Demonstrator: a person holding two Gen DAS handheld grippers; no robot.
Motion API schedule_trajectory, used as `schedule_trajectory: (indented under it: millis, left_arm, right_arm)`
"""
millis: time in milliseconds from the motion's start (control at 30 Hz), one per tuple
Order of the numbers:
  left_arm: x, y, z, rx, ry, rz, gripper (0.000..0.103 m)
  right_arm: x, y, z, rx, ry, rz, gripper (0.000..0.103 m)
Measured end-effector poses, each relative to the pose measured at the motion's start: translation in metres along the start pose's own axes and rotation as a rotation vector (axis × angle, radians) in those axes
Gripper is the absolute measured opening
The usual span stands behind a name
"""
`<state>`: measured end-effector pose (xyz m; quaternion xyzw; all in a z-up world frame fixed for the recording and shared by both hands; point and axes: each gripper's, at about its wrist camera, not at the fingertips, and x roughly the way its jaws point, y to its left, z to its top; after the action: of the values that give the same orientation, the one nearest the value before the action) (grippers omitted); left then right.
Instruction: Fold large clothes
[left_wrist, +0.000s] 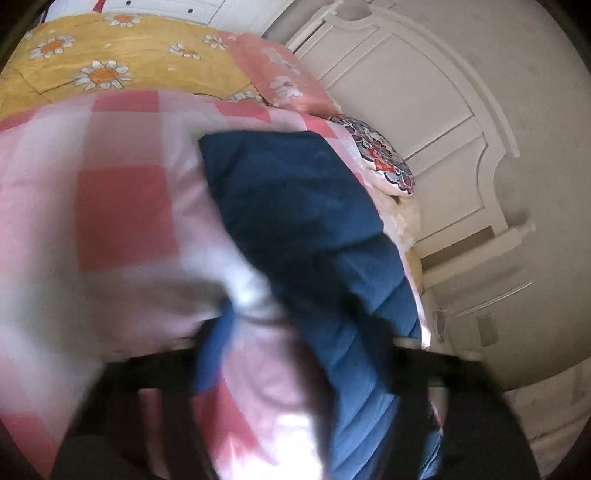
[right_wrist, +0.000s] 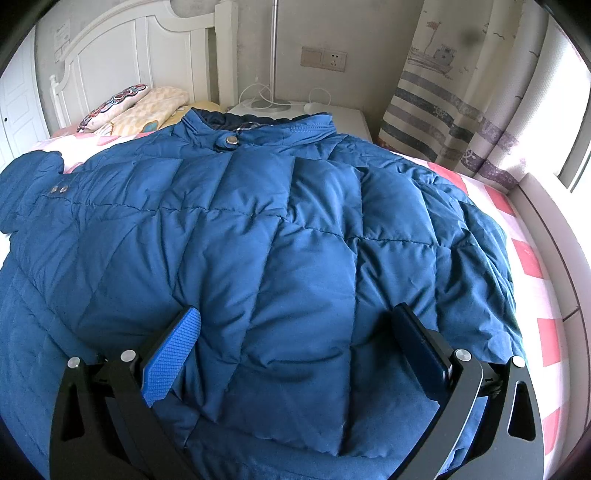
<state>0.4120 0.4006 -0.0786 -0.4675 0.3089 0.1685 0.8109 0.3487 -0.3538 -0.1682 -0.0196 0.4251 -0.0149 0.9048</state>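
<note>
Showing no readable writing, blue jacket (right_wrist: 280, 229) lies spread.

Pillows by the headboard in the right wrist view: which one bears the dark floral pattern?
The leftmost pillow, nearest the white headboard. The pillow beside it is pale peach with a faint pattern.

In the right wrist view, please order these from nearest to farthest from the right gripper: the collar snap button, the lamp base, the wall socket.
From the right gripper:
1. Collar snap button, on the jacket collar, centre-left.
2. Lamp base, on the nightstand behind the collar.
3. Wall socket, on the wall above.
</note>
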Motion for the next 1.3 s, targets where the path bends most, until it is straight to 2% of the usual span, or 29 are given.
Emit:
schedule_trajectory:
  millis: [33, 100, 133, 167, 200, 233, 333, 367, 433, 567, 633, 667, 733, 800, 833, 867, 900, 1000, 1067, 1100, 1133, 1167, 1200, 1233, 1300]
  left_arm:
    - [0.002, 0.004, 0.003, -0.026, 0.024, -0.054, 0.010]
    - [-0.010, 0.005, 0.002, -0.095, -0.010, -0.133, 0.005]
    - [-0.019, -0.003, -0.004, -0.084, -0.038, -0.164, 0.004]
    - [-0.031, -0.019, -0.013, -0.032, -0.063, -0.186, 0.003]
    - [-0.042, -0.039, -0.026, 0.049, -0.081, -0.202, 0.003]
    - [-0.057, -0.070, -0.049, 0.177, -0.091, -0.239, 0.003]
    - [-0.082, -0.135, -0.118, 0.478, -0.058, -0.340, 0.003]
    - [-0.089, -0.160, -0.155, 0.617, -0.032, -0.372, 0.004]
    - [-0.090, -0.190, -0.220, 0.805, 0.050, -0.416, 0.004]
    - [-0.062, -0.216, -0.353, 1.096, 0.182, -0.373, 0.004]
    - [-0.040, -0.211, -0.392, 1.147, 0.258, -0.315, 0.007]
    - [-0.025, -0.206, -0.409, 1.162, 0.290, -0.253, 0.010]
    - [-0.019, -0.200, -0.425, 1.184, 0.277, -0.198, 0.011]
    - [-0.021, -0.201, -0.418, 1.184, 0.319, -0.242, 0.032]
    - [-0.024, -0.201, -0.415, 1.191, 0.378, -0.291, 0.057]
    - [-0.029, -0.201, -0.414, 1.203, 0.402, -0.308, 0.073]
    - [-0.040, -0.201, -0.413, 1.233, 0.394, -0.312, 0.075]
    - [-0.086, -0.198, -0.417, 1.272, 0.272, -0.365, 0.076]
    - [-0.124, -0.185, -0.392, 1.179, 0.129, -0.415, 0.090]
    - [-0.134, -0.177, -0.380, 1.125, 0.068, -0.408, 0.092]
    - [-0.141, -0.172, -0.367, 1.066, 0.005, -0.374, 0.094]
    - [-0.143, -0.161, -0.351, 0.988, -0.052, -0.295, 0.094]
    - [-0.137, -0.151, -0.336, 0.919, -0.066, -0.212, 0.094]
    - [-0.131, -0.143, -0.327, 0.873, -0.053, -0.157, 0.094]
    - [-0.107, -0.128, -0.311, 0.808, 0.032, -0.059, 0.093]
  right_arm:
    - [0.000, 0.000, 0.000, 0.000, 0.000, 0.000, 0.098]
    - [0.000, 0.000, 0.000, 0.000, 0.000, 0.000, 0.098]
    - [0.000, 0.000, 0.000, 0.000, -0.001, -0.001, 0.098]
    - [0.000, 0.000, 0.000, -0.001, 0.000, -0.001, 0.098]
    - [0.000, 0.000, 0.000, -0.001, -0.001, -0.001, 0.098]
    - [0.000, 0.000, 0.000, -0.001, 0.000, -0.001, 0.098]
    - [-0.001, 0.001, -0.001, 0.000, -0.001, -0.001, 0.098]
    - [0.000, 0.001, -0.001, 0.000, -0.001, -0.001, 0.098]
    - [-0.001, 0.001, -0.001, 0.001, -0.002, -0.003, 0.098]
    - [-0.001, 0.000, 0.001, 0.006, -0.001, -0.001, 0.098]
    - [0.000, -0.001, 0.002, 0.010, 0.000, 0.001, 0.098]
    - [0.000, -0.002, 0.002, 0.012, 0.000, 0.003, 0.098]
    - [0.000, -0.003, 0.002, 0.017, 0.000, 0.008, 0.098]
    - [0.000, -0.004, 0.003, 0.021, 0.001, 0.013, 0.098]
    - [0.000, -0.003, 0.002, 0.023, 0.001, 0.012, 0.098]
    - [0.001, -0.003, 0.002, 0.025, 0.001, 0.012, 0.098]
    - [0.001, -0.003, 0.002, 0.025, 0.001, 0.011, 0.098]
    - [0.001, -0.004, 0.002, 0.025, -0.001, 0.011, 0.098]
    - [0.001, -0.004, 0.003, 0.025, -0.002, 0.009, 0.098]
    - [0.002, -0.004, 0.003, 0.025, -0.002, 0.009, 0.098]
    - [0.001, -0.003, 0.002, 0.025, -0.002, 0.009, 0.098]
    - [0.001, -0.003, 0.002, 0.025, -0.002, 0.008, 0.098]
    - [0.001, -0.004, 0.003, 0.025, -0.002, 0.008, 0.098]
    - [0.001, -0.003, 0.003, 0.025, -0.003, 0.008, 0.098]
    - [0.000, -0.003, 0.002, 0.025, -0.002, 0.008, 0.098]
